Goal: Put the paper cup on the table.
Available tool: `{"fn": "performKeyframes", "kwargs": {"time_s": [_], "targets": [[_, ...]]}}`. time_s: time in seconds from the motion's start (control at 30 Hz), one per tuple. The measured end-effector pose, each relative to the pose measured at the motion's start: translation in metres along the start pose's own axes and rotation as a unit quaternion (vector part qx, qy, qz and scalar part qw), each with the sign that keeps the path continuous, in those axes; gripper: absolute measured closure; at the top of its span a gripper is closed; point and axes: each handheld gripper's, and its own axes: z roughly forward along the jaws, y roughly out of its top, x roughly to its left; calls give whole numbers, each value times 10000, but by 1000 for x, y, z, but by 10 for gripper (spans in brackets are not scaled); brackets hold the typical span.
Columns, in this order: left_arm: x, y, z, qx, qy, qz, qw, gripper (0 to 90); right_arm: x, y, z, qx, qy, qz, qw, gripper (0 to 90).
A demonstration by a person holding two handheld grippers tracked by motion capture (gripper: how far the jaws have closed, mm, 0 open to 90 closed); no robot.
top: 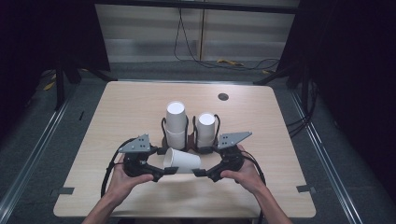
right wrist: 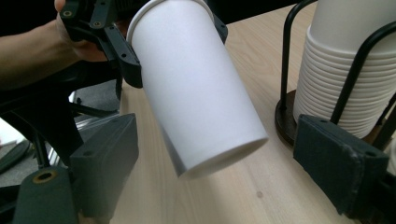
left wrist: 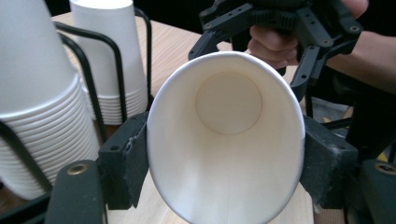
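A single white paper cup [top: 183, 161] lies on its side above the table's front middle, held between the two grippers. My left gripper [top: 168, 170] is shut on the cup's rim; in the left gripper view the open mouth [left wrist: 224, 140] is squeezed into an oval between the jaws. My right gripper [top: 198, 172] is open around the cup's base end. In the right gripper view the cup [right wrist: 196, 79] hangs tilted between the wide-apart jaws and touches neither. The left gripper's fingers [right wrist: 126, 60] clamp it at the top.
Two stacks of upside-down white cups, the taller [top: 176, 123] and the shorter [top: 205, 130], stand in black wire holders just behind the grippers. The wooden table [top: 261, 121] has a dark round hole [top: 223, 96] near its far edge. Cables lie on the floor beyond.
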Motion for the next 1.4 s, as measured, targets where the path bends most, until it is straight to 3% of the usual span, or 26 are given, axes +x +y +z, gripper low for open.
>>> {"fn": "performKeyframes", "kwargs": {"time_s": [0.27, 0.37, 0.5, 0.53, 0.77, 0.93, 1.23, 1.4], "targets": [[2, -1, -8, 146, 104, -108, 9998, 273, -1, 0, -4, -27, -281, 42, 9996, 139], [4, -3, -10, 133, 126, -233, 9996, 272, -1, -2, -6, 0, -412, 102, 9991, 139], [5, -4, -11, 293, 116, -279, 9991, 272, -2, -4, -6, -22, -482, 135, 9987, 139], [5, -4, -11, 344, 126, -317, 9988, 272, -3, -5, -7, -61, -612, 170, 9980, 139], [9, -5, -15, 559, 232, -326, 9976, 272, -4, -12, -13, -163, -925, 272, 9952, 138], [11, -7, -20, 676, 285, -392, 9965, 273, -4, -21, -22, -228, -1264, 289, 9913, 139], [12, -7, -39, 980, 565, -489, 9924, 275, -4, -31, -35, -429, -1636, 340, 9850, 138], [20, -6, -48, 1261, 843, -429, 9875, 275, -2, -32, -36, -479, -1695, 271, 9840, 138]]}}
